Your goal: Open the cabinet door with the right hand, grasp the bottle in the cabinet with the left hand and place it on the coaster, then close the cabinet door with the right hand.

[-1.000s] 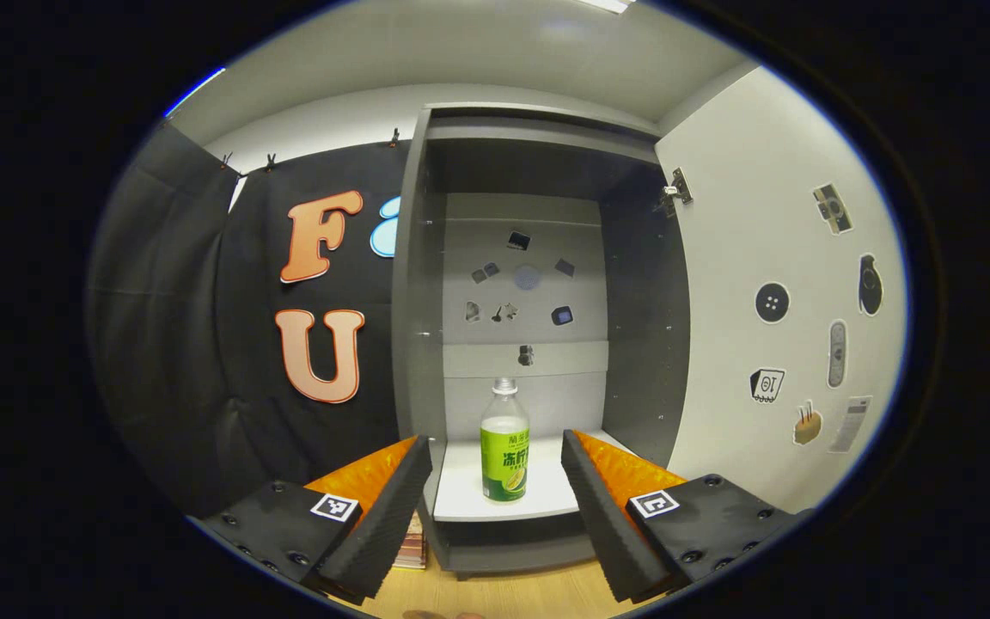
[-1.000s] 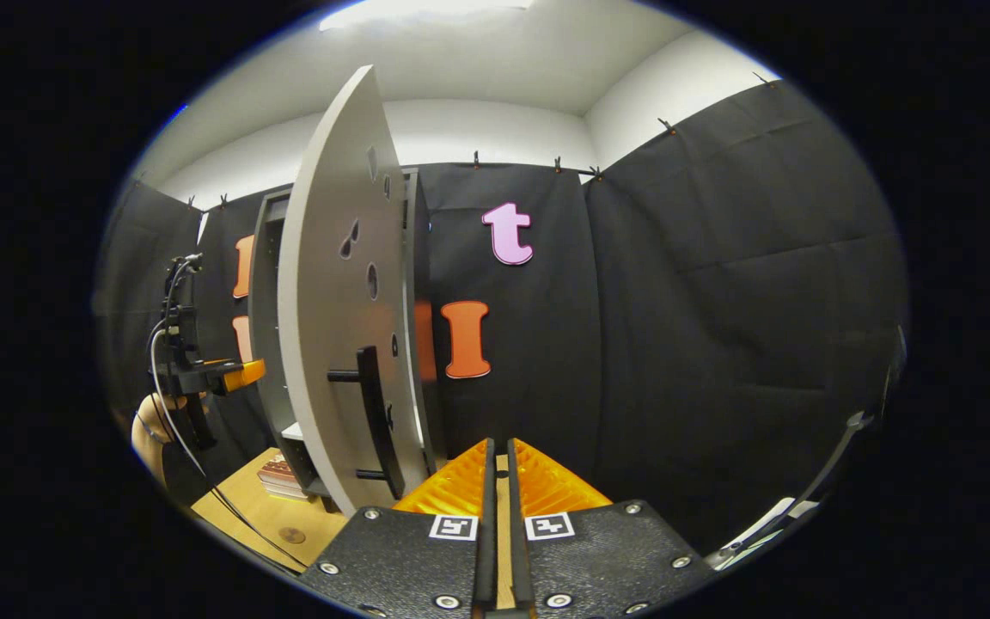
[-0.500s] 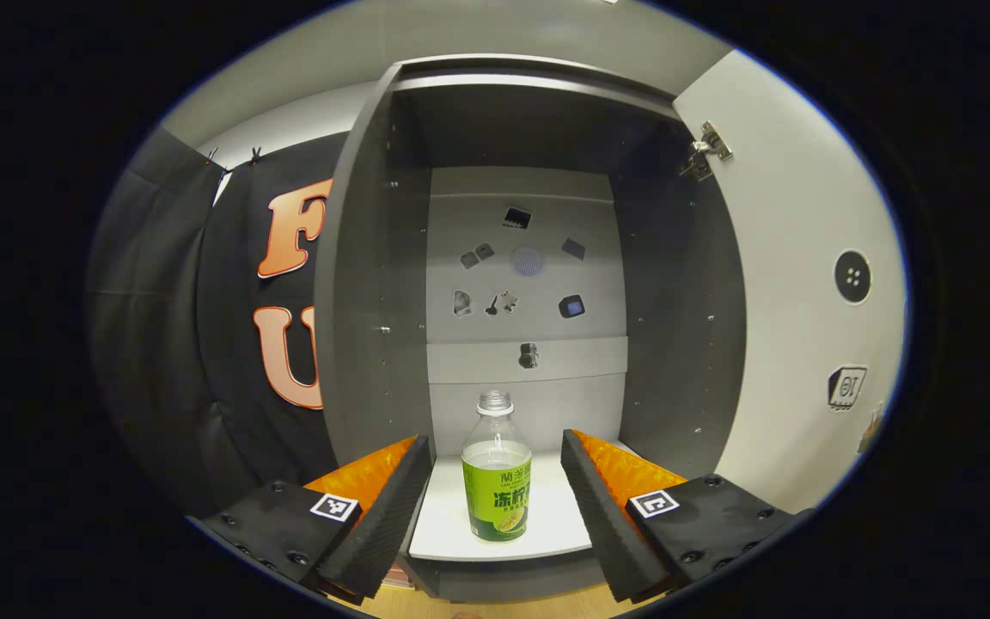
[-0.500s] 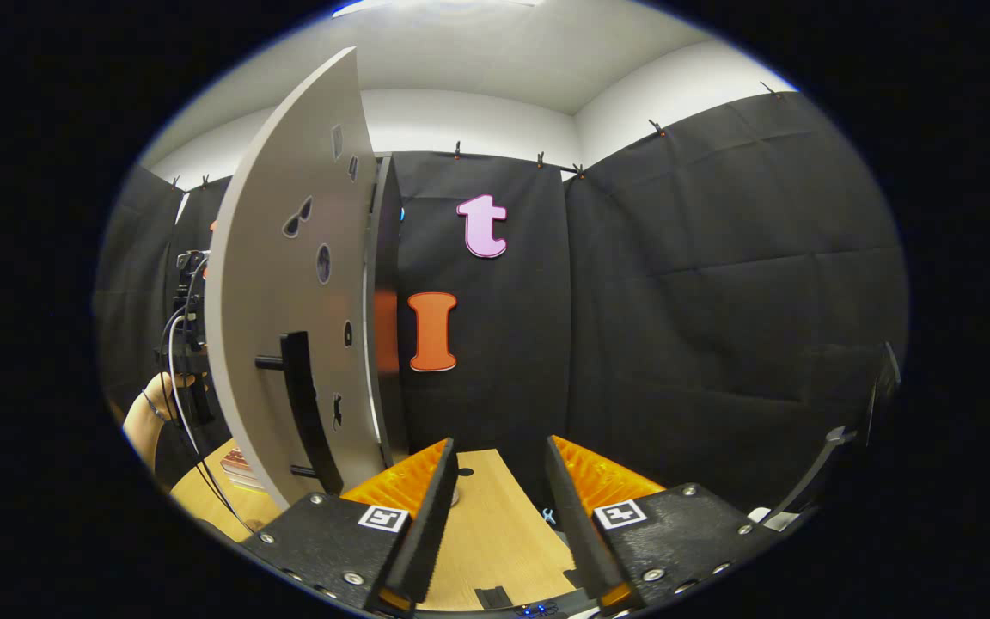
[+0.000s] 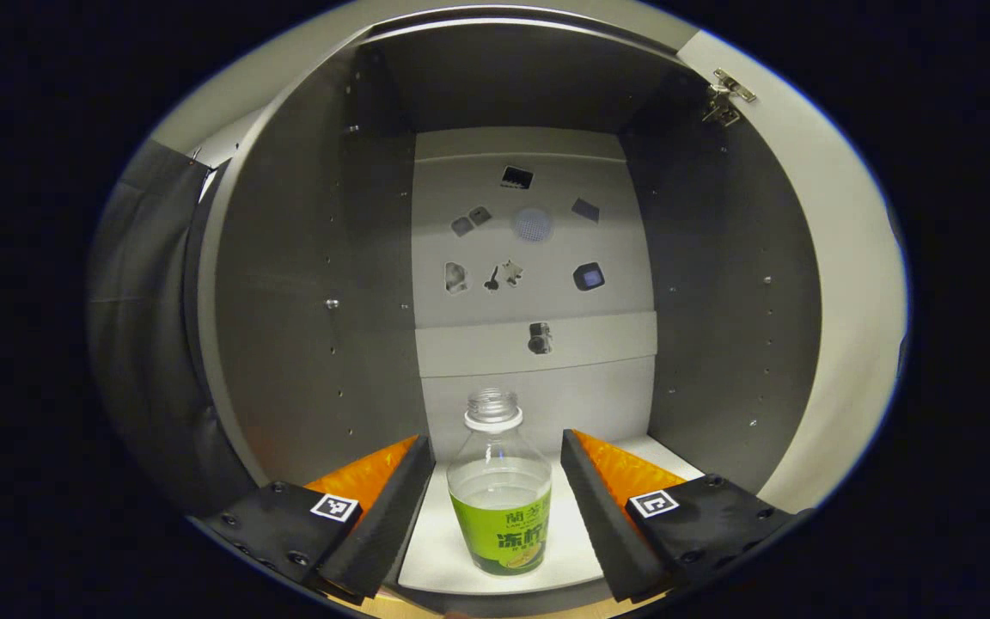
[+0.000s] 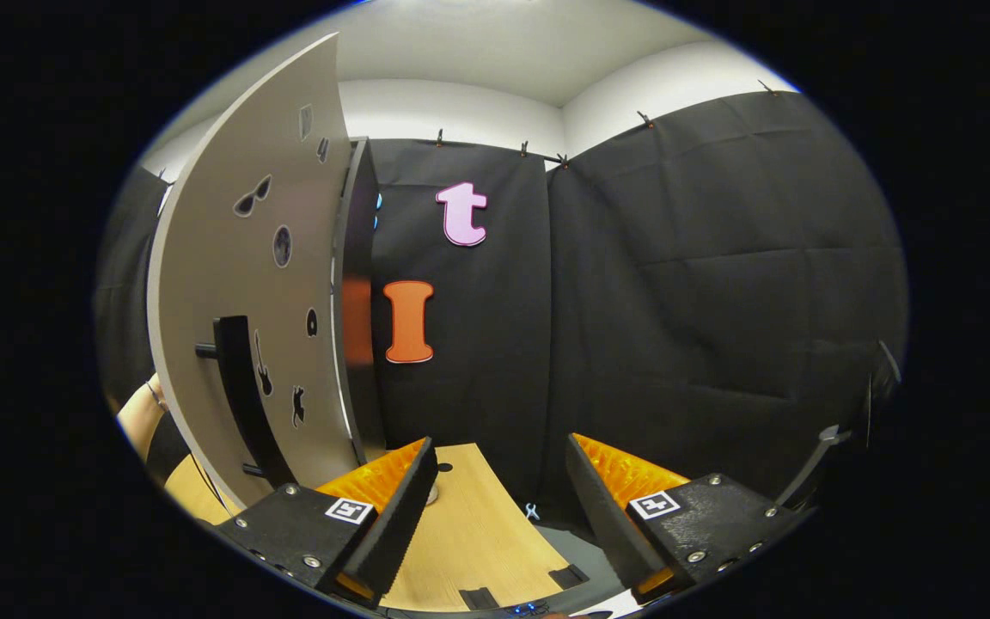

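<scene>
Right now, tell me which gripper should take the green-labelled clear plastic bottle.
Left. The left gripper is open with the green-labelled clear plastic bottle standing between its fingers on the white cabinet shelf. The right gripper is open over the wooden table, beside the open grey cabinet door.

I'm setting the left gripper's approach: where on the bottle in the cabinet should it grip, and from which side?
Grip the bottle on its labelled body, coming straight in from the open front. It stands upright on the shelf, already between the open fingers of the left gripper, and the neck narrows above, so the wide straight part probably holds best.
</scene>
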`<state>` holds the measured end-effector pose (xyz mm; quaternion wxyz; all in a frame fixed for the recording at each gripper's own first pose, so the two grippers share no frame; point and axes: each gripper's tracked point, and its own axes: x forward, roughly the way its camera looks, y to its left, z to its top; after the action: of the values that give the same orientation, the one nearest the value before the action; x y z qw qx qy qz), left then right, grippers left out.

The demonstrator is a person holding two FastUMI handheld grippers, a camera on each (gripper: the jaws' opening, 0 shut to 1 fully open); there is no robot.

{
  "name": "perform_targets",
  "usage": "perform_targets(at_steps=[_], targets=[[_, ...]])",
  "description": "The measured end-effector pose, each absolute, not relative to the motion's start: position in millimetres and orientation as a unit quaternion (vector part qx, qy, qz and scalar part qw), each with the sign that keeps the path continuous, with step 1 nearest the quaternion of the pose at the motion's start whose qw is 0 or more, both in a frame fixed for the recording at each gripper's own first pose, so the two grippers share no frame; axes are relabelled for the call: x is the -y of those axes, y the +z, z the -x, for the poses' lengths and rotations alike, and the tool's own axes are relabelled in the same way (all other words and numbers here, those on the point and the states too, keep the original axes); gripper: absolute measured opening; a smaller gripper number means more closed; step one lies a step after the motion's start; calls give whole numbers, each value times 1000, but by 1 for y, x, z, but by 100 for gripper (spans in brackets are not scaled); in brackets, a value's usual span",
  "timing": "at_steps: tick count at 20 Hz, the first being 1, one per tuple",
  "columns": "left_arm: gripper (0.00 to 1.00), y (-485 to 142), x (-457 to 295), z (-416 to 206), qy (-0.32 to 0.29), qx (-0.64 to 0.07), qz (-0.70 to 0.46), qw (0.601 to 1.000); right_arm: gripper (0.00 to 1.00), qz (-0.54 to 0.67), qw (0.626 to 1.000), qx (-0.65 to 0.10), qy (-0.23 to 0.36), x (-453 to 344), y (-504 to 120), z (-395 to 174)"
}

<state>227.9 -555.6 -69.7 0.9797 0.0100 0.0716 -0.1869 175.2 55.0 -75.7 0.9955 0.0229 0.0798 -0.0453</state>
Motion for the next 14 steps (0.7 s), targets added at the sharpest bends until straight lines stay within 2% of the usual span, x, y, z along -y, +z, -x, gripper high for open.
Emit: perform_targets(at_steps=[5,6,7,8,14], targets=[[98,-95,561,-232,-191,-107,8,976,93,-24,995,-86,-48,-54,-78,-174],[94,-95,562,-234,-190,-106,14,976,93,-24,995,-87,-48,-54,-79,-175],[83,-93,560,-229,-193,-109,17,975,93,-23,995,-88,-48,-53,-80,-173],[82,-93,558,-225,-194,-112,19,974,98,-22,995,-88,-49,-53,-79,-174],[81,-67,532,-185,-205,-101,58,972,98,-23,995,-86,-38,-57,-78,-174]])
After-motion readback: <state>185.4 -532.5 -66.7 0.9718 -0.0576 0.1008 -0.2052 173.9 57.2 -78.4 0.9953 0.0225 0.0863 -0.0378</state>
